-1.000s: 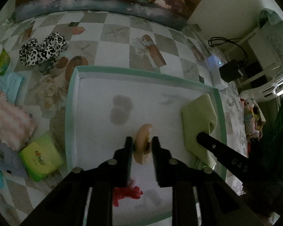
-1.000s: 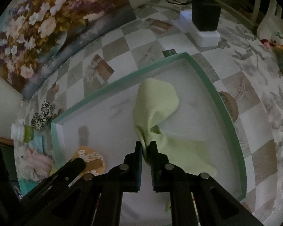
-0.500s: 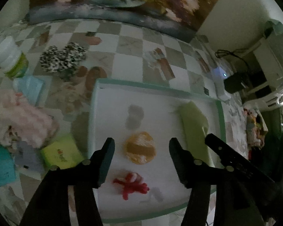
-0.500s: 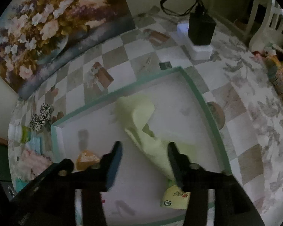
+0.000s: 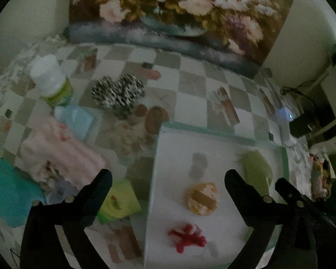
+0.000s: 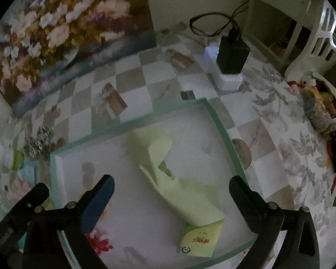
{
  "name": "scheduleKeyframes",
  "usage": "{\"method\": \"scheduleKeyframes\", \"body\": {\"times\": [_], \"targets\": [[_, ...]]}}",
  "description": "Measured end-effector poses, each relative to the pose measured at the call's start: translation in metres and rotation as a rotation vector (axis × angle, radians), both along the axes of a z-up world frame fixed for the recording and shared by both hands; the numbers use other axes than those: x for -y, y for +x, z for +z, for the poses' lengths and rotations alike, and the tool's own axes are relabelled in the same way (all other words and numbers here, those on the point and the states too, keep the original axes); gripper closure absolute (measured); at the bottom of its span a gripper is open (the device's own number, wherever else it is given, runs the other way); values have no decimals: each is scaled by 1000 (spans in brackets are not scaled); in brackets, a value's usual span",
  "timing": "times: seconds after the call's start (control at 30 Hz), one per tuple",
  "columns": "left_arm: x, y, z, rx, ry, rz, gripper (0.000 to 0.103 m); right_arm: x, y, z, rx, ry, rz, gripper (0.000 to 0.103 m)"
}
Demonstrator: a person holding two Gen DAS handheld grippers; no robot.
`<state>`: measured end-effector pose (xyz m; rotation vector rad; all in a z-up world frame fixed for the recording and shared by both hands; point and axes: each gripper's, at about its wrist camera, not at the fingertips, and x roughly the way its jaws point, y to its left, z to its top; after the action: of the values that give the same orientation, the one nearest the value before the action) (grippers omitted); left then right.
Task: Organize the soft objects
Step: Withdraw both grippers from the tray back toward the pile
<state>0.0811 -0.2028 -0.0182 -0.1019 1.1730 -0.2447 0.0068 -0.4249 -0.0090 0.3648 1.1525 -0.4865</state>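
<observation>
A white tray with a green rim (image 5: 212, 132) (image 6: 181, 106) holds an orange round puff (image 5: 202, 198), a red and white knot (image 5: 187, 237) (image 6: 98, 243) and a light green cloth (image 6: 179, 188) (image 5: 256, 171) with a green tissue pack (image 6: 199, 241) at its near end. My left gripper (image 5: 168, 179) is open and empty above the tray's left edge. My right gripper (image 6: 171, 186) is open and empty above the green cloth.
Left of the tray lie a pink fluffy cloth (image 5: 60, 150), a teal cloth (image 5: 9, 190), a light blue item (image 5: 75, 117), a green tissue pack (image 5: 118, 201), a leopard-print scrunchie (image 5: 118, 90) and a white bottle (image 5: 50, 79). A charger and power strip (image 6: 229, 60) stand behind the tray.
Both grippers have opened and drawn back and up. The left let go of the orange puff and the right let go of the green cloth, which both lie in the tray.
</observation>
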Motion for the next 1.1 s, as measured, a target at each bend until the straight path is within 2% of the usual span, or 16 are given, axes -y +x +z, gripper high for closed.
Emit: {"method": "scheduleKeyframes", "body": {"times": [0.17, 0.3, 0.53, 0.83, 0.9, 1.03, 1.1], "targets": [[-5, 1, 8, 51, -4, 8, 0, -5, 5, -2, -19, -4, 19, 0], [-6, 1, 13, 87, -14, 8, 0, -8, 5, 4, 26, 32, 26, 0], [-14, 1, 30, 171, -3, 31, 0, -12, 6, 11, 21, -44, 39, 0], [-36, 7, 39, 170, -39, 86, 0, -35, 15, 9, -23, -133, 101, 0], [-43, 8, 38, 161, -52, 101, 0, -39, 16, 7, -20, -115, 118, 0], [-57, 10, 37, 149, -11, 169, 0, -43, 16, 7, -5, -88, 125, 0], [-64, 11, 37, 147, -20, 189, 0, -44, 16, 6, -4, -94, 126, 0]]}}
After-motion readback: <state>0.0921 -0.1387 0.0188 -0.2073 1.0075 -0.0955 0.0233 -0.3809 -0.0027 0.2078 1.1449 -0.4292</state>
